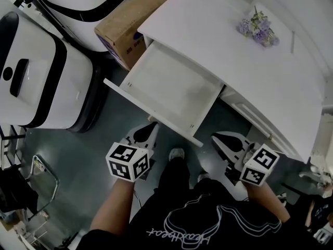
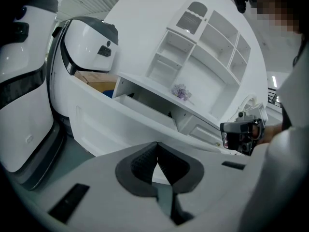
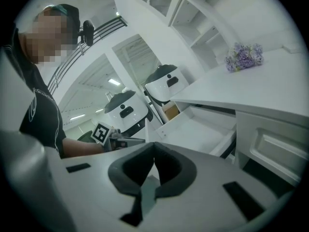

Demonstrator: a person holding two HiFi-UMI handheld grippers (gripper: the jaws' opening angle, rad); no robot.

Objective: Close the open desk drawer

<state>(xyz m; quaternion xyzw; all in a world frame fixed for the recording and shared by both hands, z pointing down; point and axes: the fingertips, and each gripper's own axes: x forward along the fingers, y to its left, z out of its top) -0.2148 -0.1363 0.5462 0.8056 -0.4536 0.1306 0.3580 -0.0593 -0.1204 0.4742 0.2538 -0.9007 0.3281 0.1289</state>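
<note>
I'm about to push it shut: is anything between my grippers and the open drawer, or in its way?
Nothing visible does. The drawer looks empty inside, and the left gripper and right gripper hover just short of its front edge with nothing showing between.

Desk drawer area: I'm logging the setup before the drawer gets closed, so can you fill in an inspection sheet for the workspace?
Surface: white desk top, bare except for one item.
Job's things: drawer pulled fully open, with nothing inside.
Clutter: a small bunch of purple flowers lies on the desk top.
Grippers: left gripper and right gripper both have their jaws together on nothing. Both are held in front of the drawer, not seen touching it.
Cables: nothing seen.
Surroundings: a cardboard box and white machine housings stand left of the drawer. White shelving rises behind the desk.
</note>
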